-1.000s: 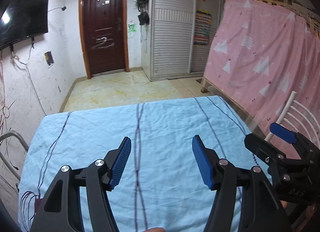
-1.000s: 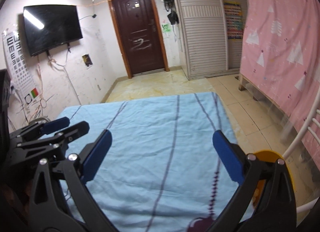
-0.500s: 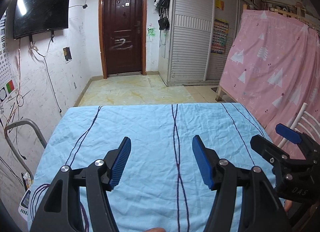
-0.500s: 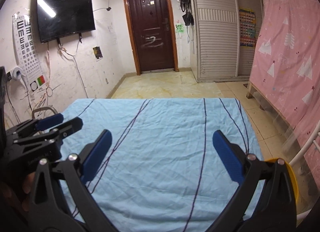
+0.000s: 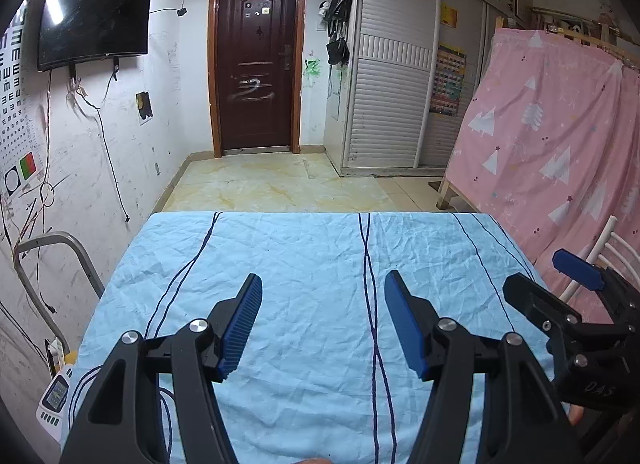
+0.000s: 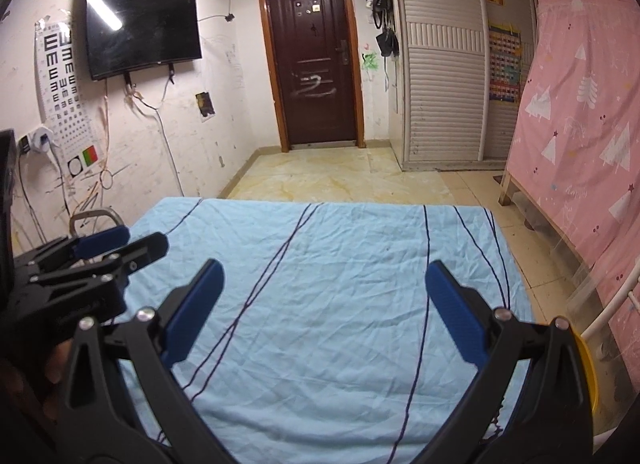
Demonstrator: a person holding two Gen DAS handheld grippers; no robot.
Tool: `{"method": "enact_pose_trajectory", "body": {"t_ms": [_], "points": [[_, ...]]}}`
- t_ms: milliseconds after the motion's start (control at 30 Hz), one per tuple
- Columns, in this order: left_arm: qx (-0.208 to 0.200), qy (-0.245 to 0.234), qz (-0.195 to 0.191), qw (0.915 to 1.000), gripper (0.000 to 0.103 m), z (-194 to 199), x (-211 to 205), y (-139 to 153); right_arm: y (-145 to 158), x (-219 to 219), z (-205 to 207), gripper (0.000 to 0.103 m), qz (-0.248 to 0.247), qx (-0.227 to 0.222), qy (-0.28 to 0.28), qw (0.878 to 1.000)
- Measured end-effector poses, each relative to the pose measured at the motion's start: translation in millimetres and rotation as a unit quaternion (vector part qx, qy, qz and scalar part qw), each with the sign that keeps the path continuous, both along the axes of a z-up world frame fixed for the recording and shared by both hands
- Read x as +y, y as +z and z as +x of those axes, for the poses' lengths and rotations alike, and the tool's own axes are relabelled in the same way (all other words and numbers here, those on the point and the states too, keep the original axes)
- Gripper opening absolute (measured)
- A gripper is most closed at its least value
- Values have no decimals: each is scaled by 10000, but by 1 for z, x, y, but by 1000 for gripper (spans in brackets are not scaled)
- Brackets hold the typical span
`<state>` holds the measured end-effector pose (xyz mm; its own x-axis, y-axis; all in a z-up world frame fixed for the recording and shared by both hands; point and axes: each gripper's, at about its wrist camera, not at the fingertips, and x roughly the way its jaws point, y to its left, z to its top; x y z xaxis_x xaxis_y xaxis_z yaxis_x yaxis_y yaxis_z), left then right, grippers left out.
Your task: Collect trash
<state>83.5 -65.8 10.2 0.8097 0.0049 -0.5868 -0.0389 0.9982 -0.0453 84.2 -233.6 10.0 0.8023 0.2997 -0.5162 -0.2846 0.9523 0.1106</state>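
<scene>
Hovering side by side over the light-blue tablecloth (image 5: 320,264), left gripper (image 5: 322,318) and right gripper (image 6: 324,306) both gape empty; guessing they're scanning, no trash visible.

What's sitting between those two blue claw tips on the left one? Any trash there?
Nothing is held. Between the left claw's fingertips the left wrist view shows only the light blue cloth with its dark lines; no trash lies there.

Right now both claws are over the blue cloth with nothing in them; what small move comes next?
Probably pan to search: no trash shows on the blue cloth, and the left claw and right claw are open and empty.
</scene>
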Motion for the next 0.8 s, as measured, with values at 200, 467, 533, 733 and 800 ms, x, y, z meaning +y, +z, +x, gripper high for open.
{"method": "enact_pose_trajectory", "body": {"t_ms": [200,467,533,733,800], "points": [[-13,34,-6,10000,56,-1,2,1,2,1,0,97,-10,0,28,10000],[-5,26,-12,10000,56,-1,3,2,3,1,-1,97,-4,-6,41,10000],[-9,35,-10,10000,56,-1,3,2,3,1,-1,97,-13,-4,40,10000],[-6,54,-13,10000,56,-2,5,3,3,4,-1,97,-16,-5,45,10000],[-9,51,-10,10000,56,-2,5,3,3,4,-1,97,-13,-3,48,10000]]}}
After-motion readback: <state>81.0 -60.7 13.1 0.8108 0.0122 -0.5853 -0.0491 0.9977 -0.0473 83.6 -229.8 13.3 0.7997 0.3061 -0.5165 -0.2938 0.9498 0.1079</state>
